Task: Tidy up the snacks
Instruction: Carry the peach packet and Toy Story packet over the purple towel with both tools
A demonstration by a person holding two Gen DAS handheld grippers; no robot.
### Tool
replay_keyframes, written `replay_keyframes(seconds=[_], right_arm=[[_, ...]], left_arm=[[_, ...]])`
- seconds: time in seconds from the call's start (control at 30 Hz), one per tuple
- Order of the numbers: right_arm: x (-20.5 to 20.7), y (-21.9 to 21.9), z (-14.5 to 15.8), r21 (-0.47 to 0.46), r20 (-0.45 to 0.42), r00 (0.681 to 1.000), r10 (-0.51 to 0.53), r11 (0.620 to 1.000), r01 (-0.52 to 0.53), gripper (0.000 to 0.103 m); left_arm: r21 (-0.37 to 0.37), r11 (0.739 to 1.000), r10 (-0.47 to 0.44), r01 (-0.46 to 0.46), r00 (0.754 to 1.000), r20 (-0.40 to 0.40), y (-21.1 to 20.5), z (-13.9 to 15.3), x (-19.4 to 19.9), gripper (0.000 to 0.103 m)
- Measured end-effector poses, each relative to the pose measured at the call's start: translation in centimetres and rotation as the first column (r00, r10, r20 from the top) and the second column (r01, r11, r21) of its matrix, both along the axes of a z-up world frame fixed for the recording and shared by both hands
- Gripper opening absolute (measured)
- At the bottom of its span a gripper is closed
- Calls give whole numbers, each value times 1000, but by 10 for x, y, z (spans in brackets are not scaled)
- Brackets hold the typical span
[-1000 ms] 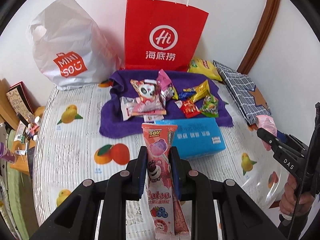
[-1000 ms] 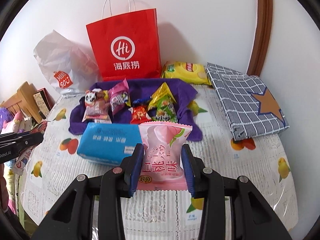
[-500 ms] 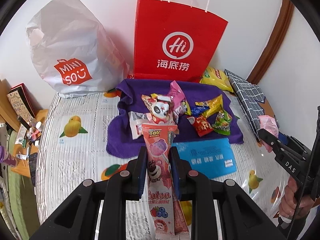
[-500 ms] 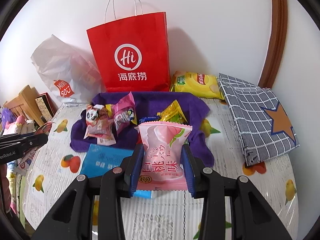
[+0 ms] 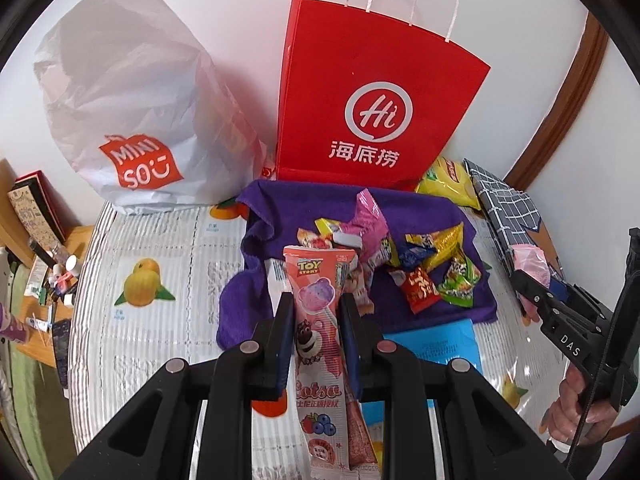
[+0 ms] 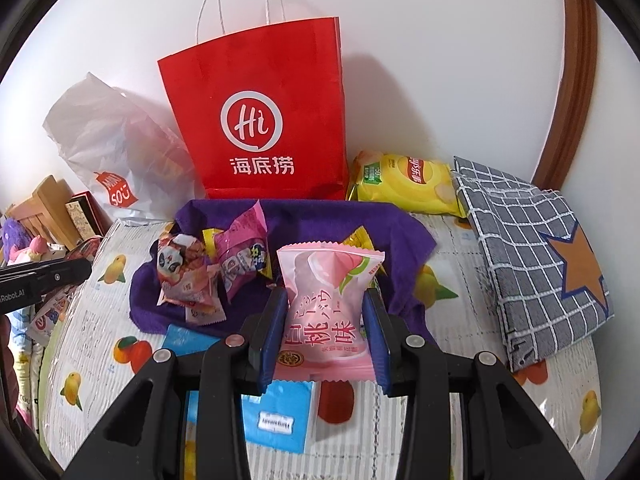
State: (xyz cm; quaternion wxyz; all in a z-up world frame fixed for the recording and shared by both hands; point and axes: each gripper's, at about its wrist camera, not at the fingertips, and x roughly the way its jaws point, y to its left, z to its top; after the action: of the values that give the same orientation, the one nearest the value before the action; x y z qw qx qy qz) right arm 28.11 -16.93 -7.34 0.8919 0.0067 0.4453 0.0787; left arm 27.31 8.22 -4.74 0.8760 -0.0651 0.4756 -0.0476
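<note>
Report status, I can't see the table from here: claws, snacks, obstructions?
Left claw shut on lollipop packet. Right claw shut on peach snack. Red bag ahead, unobstructed.

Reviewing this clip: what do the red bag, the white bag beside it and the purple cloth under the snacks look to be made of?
Red bag: matte paper, judging by its crisp folds, stiff flat faces and twisted white cord handles.
White bag: probably thin plastic film; it is crumpled, softly glossy and slightly translucent.
Purple cloth: soft fabric with a fuzzy nap, possibly terry or microfibre; it bunches into rounded folds.
</note>
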Motion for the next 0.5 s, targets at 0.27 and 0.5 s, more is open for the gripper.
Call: replay_keyframes(seconds=[0.27, 0.5], right_arm=[[29, 5, -11, 6, -11, 1000, 17, 1000, -16, 38], [53, 4, -26, 8, -25, 999, 22, 1000, -22, 39]], left_arm=[[-20, 1000, -9, 9, 1000, -8, -8, -9, 30, 22], [-55, 998, -43, 42, 999, -14, -28, -21, 57, 22]])
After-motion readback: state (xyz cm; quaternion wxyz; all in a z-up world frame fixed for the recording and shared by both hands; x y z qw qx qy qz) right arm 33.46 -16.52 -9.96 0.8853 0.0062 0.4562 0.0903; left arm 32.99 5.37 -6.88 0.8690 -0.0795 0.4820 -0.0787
